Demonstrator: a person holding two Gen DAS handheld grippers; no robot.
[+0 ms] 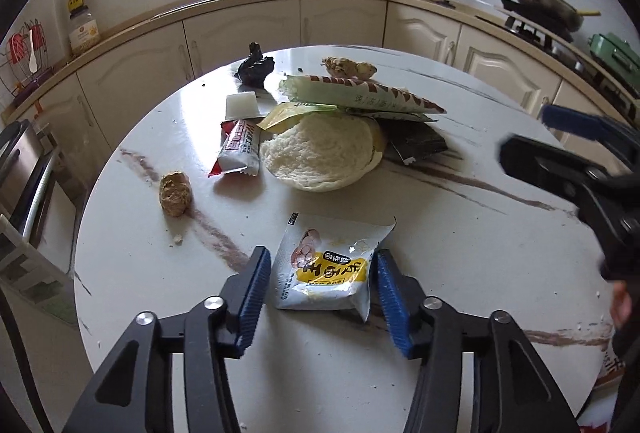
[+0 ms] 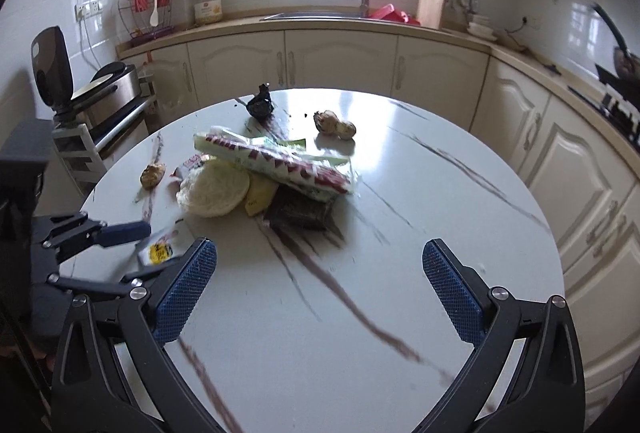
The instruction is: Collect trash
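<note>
A white and yellow snack packet (image 1: pixel 328 267) lies on the round marble table (image 1: pixel 460 233), between the open fingers of my left gripper (image 1: pixel 320 297); the pads stand just beside its edges. It also shows in the right wrist view (image 2: pixel 162 245). Further back lies a heap: a round white bun (image 1: pixel 320 153), a long green and red wrapper (image 1: pixel 360 93), a red and white bar wrapper (image 1: pixel 238 149) and a dark packet (image 1: pixel 416 145). My right gripper (image 2: pixel 320 281) is open and empty above bare table, at the right in the left wrist view (image 1: pixel 560 153).
A brown lump (image 1: pixel 175 193), a ginger piece (image 1: pixel 348 67), a black crumpled bag (image 1: pixel 256 67) and a white square (image 1: pixel 241 105) lie around the heap. Kitchen cabinets, a sink and a stove with a pan (image 1: pixel 548 3) surround the table.
</note>
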